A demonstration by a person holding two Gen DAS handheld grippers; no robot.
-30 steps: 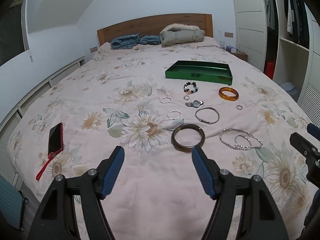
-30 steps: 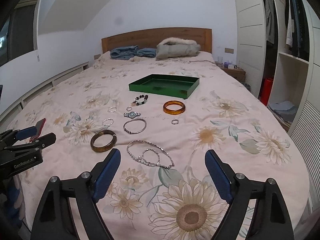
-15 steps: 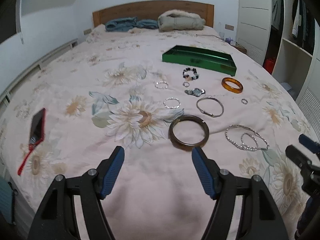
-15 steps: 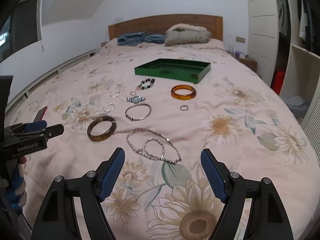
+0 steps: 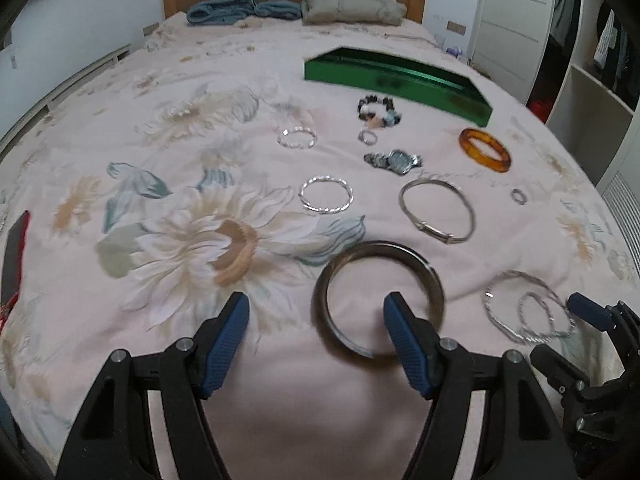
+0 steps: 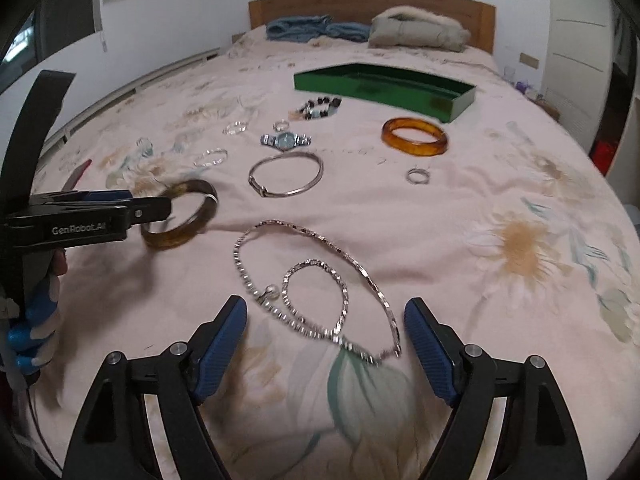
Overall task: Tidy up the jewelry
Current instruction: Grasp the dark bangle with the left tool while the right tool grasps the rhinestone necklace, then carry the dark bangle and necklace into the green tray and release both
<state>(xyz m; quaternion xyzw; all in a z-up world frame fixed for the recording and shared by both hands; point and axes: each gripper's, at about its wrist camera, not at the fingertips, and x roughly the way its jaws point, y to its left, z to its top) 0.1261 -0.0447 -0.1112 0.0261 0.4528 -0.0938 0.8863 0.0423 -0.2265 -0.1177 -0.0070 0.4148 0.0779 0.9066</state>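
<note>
A dark brown bangle [image 5: 424, 268] lies flat on the floral bedspread. My left gripper [image 5: 316, 312] hangs open just over it; its right finger sits over the ring's hole and its left finger outside the rim. In the right wrist view the same bangle [image 6: 200, 190] shows behind the left gripper's fingertips [image 6: 152, 208]. My right gripper [image 6: 325, 312] is open, its fingers either side of two silver chains [image 6: 360, 268] that lie looped together. Farther up the bed stands a green tray [image 6: 380, 88].
Between the chains and the tray lie an amber bangle [image 6: 414, 138], a watch [image 6: 286, 141], a thin silver bangle [image 6: 286, 178], a small ring [image 6: 418, 176], a beaded bracelet [image 6: 318, 106] and twisted silver bracelets [image 5: 326, 196]. A red-cased phone [image 5: 14, 248] lies at the left.
Both grippers have come down and forward toward the jewelry. The left now reaches the dark bangle; the right now straddles the silver chains. Both stay open.
</note>
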